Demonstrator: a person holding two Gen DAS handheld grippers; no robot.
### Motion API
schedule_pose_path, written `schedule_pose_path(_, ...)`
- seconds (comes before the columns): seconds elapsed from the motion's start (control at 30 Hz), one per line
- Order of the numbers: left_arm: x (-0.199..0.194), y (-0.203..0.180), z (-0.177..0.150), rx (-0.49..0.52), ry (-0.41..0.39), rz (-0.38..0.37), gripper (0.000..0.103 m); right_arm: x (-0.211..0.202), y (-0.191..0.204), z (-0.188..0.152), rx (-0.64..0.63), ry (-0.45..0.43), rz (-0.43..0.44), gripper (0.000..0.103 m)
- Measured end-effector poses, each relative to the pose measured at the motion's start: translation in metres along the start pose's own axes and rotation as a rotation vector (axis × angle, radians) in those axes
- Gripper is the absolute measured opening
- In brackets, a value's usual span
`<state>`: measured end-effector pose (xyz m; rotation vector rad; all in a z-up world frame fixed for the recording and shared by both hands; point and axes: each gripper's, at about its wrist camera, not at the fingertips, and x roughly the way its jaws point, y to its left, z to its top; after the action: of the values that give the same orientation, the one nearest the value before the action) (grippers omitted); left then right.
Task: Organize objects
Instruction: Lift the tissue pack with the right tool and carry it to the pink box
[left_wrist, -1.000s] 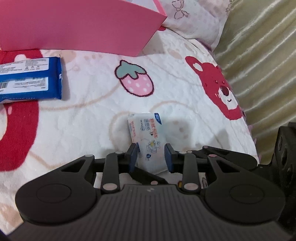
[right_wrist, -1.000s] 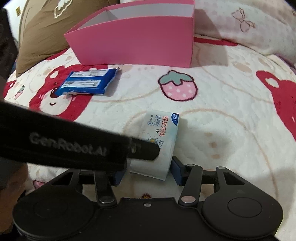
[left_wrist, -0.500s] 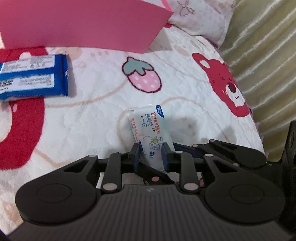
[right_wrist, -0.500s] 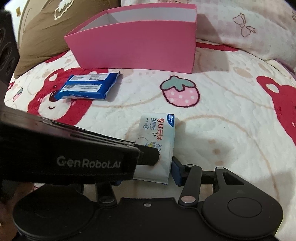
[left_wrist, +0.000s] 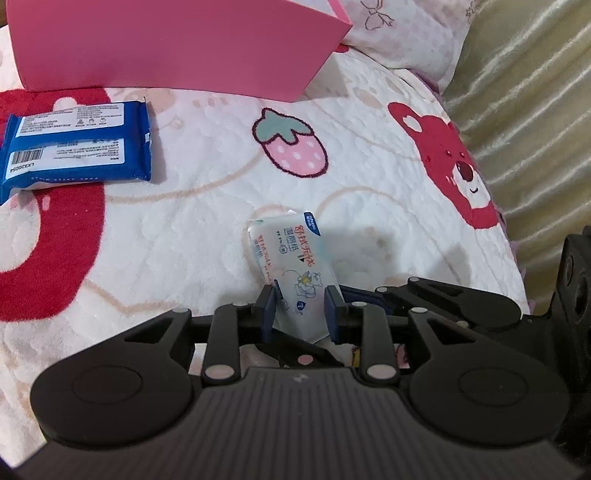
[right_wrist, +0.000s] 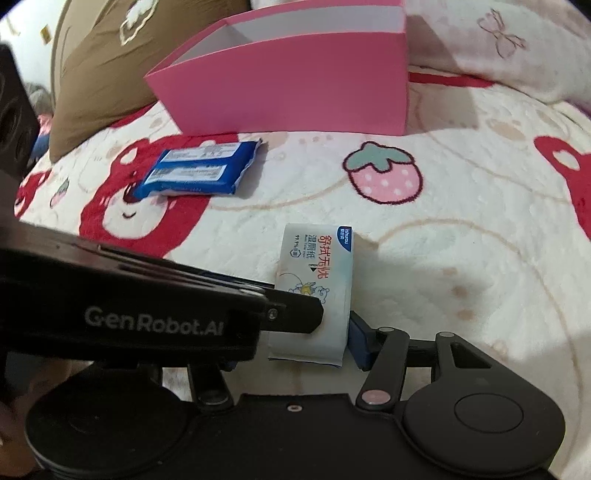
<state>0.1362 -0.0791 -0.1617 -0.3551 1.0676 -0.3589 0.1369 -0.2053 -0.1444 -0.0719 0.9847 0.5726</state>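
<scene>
On the plush cream bedspread (left_wrist: 207, 236) printed with red bears and strawberries, an open pink cardboard box (right_wrist: 295, 92) is seen at the far side; no contents are visible, though its floor is hidden. A blue rectangular plastic wipes packet (left_wrist: 77, 144) is left lying flat near the box's front wall, untouched. Nearer, a small white soft tissue pack (left_wrist: 295, 273) is clamped at its near end between the pads of the left gripper (left_wrist: 300, 311). The right gripper (right_wrist: 291, 343) is placed around the same pack, its jaws opening. Judged so, nothing is yet boxed; both packs remain to be stowed.
</scene>
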Motion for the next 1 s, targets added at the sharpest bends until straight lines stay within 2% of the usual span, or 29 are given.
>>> schedule_pose_path(0.17,-0.012,0.0,0.002,-0.001,-0.024,-0.011,0.027,-0.005,0.002,0.0,-0.017,0.002,0.005,0.051)
schedule_pose_path(0.23,-0.021,-0.004,0.003,0.01,-0.037,-0.023,0.027,-0.011,0.002,0.002,0.018,-0.004,0.016,0.051)
schedule_pose_path(0.37,-0.037,-0.015,0.005,0.052,-0.069,-0.031,0.027,-0.035,0.004,0.005,0.022,-0.084,0.011,0.05)
schedule_pose_path(0.47,-0.048,-0.021,0.008,0.094,-0.061,-0.029,0.027,-0.044,0.0,0.011,0.071,-0.088,0.03,0.049)
schedule_pose_path(0.63,-0.066,-0.027,0.012,0.124,-0.047,-0.042,0.027,-0.062,0.01,0.013,0.068,-0.112,0.023,0.049)
schedule_pose_path(0.77,-0.079,-0.027,0.012,0.139,-0.053,-0.053,0.027,-0.073,0.02,0.018,0.046,-0.103,0.007,0.049)
schedule_pose_path(1.0,-0.096,-0.024,0.01,0.136,-0.028,-0.039,0.029,-0.082,0.037,0.025,0.069,-0.067,0.027,0.051)
